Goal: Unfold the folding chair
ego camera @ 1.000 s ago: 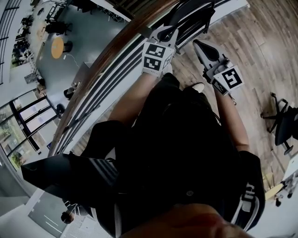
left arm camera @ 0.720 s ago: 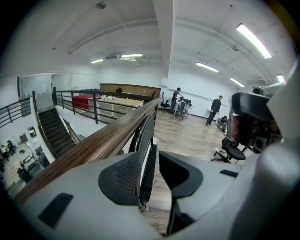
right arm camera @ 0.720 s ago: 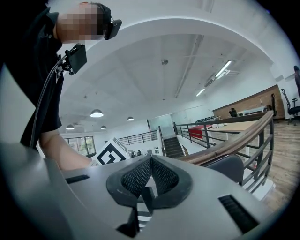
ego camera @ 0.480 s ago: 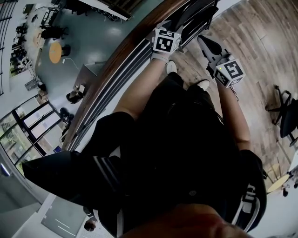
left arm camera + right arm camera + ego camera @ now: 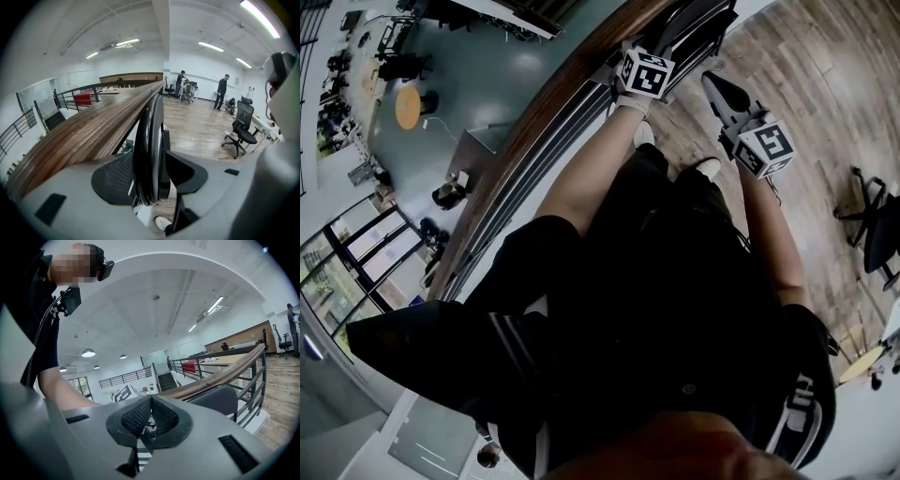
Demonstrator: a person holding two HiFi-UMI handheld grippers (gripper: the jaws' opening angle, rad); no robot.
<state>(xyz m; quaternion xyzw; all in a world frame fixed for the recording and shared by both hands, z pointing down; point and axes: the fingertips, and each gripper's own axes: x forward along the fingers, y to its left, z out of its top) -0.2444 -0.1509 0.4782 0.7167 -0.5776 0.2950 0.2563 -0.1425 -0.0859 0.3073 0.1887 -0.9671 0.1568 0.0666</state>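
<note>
With jaws of left gripper point(image 5: 151, 178) just opened astride folding chair point(image 5: 149, 140) rim, right gripper point(image 5: 149, 420) clenched empty, centre rim between pads point(image 5: 112, 180), then clamp firmly.

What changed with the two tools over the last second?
The left tool moved forward to the folded chair at the railing, and its jaws have just been opening; the chair's edge now stands between them, not yet gripped. The right tool stayed shut and empty, nearly where it was.
</note>
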